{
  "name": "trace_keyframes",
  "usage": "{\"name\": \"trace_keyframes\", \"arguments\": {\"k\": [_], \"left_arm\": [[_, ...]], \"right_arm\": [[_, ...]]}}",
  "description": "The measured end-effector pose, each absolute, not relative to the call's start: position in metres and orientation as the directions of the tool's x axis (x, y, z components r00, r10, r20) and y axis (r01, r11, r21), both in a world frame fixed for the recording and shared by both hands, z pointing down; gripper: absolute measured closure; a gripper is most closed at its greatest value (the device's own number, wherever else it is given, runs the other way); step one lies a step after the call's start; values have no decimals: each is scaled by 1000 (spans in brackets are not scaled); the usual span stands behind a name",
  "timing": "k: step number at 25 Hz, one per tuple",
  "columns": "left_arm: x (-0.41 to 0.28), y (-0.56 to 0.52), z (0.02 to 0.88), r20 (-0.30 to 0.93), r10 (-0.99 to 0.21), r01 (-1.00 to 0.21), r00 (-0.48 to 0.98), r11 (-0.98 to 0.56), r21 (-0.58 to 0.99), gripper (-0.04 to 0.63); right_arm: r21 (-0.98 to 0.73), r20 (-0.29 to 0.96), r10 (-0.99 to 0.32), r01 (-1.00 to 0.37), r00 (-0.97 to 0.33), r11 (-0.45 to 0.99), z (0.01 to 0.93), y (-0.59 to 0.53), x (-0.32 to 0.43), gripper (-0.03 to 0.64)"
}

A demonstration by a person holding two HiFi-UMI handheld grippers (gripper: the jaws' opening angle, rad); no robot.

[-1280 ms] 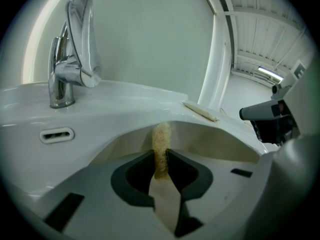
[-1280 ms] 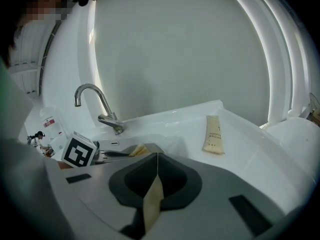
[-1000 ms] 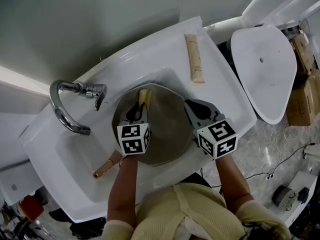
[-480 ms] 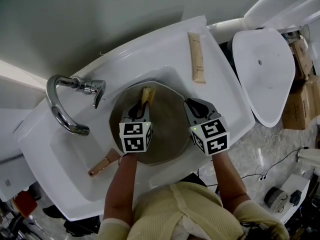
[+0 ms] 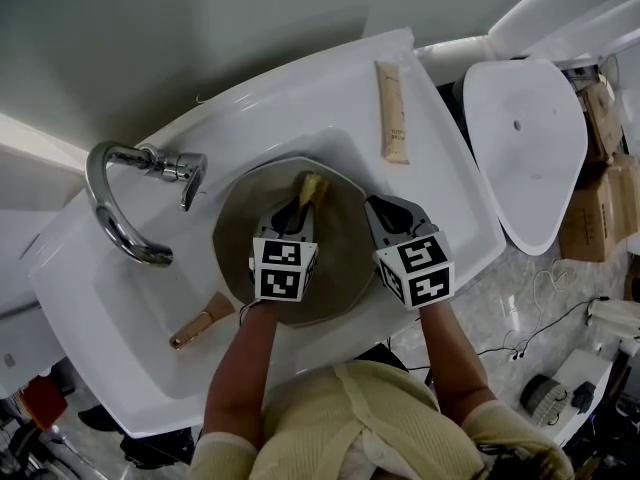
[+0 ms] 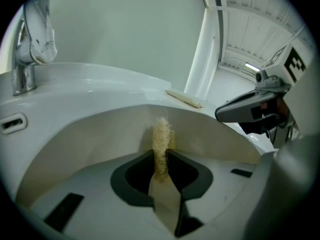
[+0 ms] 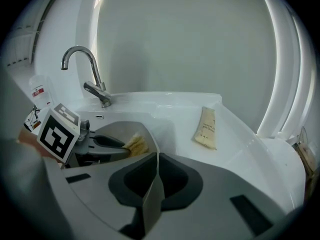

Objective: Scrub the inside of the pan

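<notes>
The round grey-brown metal pan (image 5: 238, 253) sits in the bowl of the white ceramic sink (image 5: 120, 298), beneath both claws. The left claw (image 6: 161, 156) is clamped on a pale yellow fibrous loofah scrubber (image 6: 161, 136). The scrubber sticks out ahead of the claw's tips, its end against the pan's far inner wall. Just to the right of it, the right claw (image 7: 156, 166) is pinched narrow on the pan's thin rim, and the rim edge runs up between its jaws. The pan's copper-coloured handle (image 5: 200, 325) points back and to the left of the left claw, over the sink bowl. Ahead of the right claw and a little to its right, a flat beige tube (image 7: 207, 126) lies on the sink's ledge. A curved chrome tap (image 5: 125, 198) stands to the left of the left claw, at the bowl's far edge.
</notes>
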State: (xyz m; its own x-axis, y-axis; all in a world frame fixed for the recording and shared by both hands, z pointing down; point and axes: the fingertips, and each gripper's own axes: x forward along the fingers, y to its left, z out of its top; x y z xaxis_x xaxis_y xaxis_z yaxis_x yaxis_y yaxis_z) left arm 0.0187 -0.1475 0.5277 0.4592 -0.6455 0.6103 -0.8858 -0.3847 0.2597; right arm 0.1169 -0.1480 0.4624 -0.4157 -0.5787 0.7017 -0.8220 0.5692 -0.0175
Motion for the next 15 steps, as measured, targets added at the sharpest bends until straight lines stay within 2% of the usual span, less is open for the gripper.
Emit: {"name": "trace_keyframes", "arguments": {"k": [15], "left_arm": [[56, -125, 521, 615, -540, -801, 574, -525, 287, 474]], "right_arm": [[-21, 701, -571, -813, -426, 581, 463, -146, 115, 588]]}}
